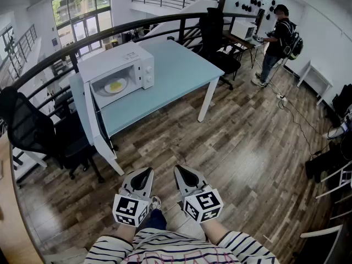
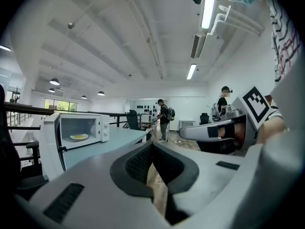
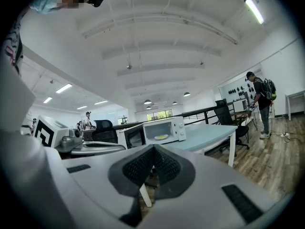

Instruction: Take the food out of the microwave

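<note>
Food (image 1: 116, 85), yellow on a plate (image 1: 106, 90), sits in the open microwave (image 1: 144, 70). Left gripper (image 1: 145, 172) and right gripper (image 1: 181, 171) are both pressed together, empty. Right gripper view shows a far-left person (image 3: 87, 120) the head view lacks.

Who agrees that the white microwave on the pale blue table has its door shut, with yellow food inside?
Wrong: the head view shows the white microwave on the pale blue table with its door open, yellow food inside.

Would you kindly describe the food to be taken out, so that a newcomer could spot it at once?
Find the light blue table beside the black railing; a white microwave stands at its left end, door swung open. Inside lies a plate of yellow food, the only thing in the otherwise white cavity.
</note>
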`<state>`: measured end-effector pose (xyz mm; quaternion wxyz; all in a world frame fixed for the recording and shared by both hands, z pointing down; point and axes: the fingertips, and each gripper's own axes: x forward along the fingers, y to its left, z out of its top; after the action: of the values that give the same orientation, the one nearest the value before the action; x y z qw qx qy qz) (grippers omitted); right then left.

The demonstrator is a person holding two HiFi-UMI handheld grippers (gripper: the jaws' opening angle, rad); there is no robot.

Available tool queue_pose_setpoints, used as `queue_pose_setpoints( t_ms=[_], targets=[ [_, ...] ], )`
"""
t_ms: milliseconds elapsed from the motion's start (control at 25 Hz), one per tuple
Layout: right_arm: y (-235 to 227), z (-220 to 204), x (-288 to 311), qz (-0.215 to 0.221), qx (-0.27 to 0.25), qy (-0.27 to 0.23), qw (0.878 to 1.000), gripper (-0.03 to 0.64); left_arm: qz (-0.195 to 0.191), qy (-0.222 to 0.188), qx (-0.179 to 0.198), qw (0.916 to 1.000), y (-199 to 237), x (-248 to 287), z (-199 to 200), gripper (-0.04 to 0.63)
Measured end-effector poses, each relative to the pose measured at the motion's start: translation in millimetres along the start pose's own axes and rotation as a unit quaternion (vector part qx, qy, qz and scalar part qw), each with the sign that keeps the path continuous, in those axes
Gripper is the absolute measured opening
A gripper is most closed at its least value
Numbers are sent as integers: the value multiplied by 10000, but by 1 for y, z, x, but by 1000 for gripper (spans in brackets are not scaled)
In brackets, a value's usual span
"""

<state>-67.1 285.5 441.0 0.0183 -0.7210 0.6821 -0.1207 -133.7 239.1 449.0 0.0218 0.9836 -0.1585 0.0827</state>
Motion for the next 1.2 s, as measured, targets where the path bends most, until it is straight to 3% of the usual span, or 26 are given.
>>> queue_pose_setpoints(
  t_ms=[480,520,600,680,760,800,1200],
  targets=[
    [-22,8,29,55,521,-218,9984,32,-82,-140,-164,9997,15,19,1,25],
    [-26,8,35,34,565,-205,9982,45,-94,-126,-180,9997,18,24,2,26],
    [-33,10,51,27,652,-181,9977,188,-106,-129,-226,9996,29,36,4,26],
    [-40,15,70,15,662,-164,9977,190,-132,-138,-291,9994,43,50,6,35],
    [-47,20,91,6,651,-144,9978,190,-170,-113,-384,9991,58,67,9,162],
    [-50,24,101,-3,644,-140,9978,190,-183,-99,-423,9989,67,75,11,181],
    [-74,55,189,-223,611,-71,9979,190,-284,-148,-677,9972,141,132,29,181]
  ],
)
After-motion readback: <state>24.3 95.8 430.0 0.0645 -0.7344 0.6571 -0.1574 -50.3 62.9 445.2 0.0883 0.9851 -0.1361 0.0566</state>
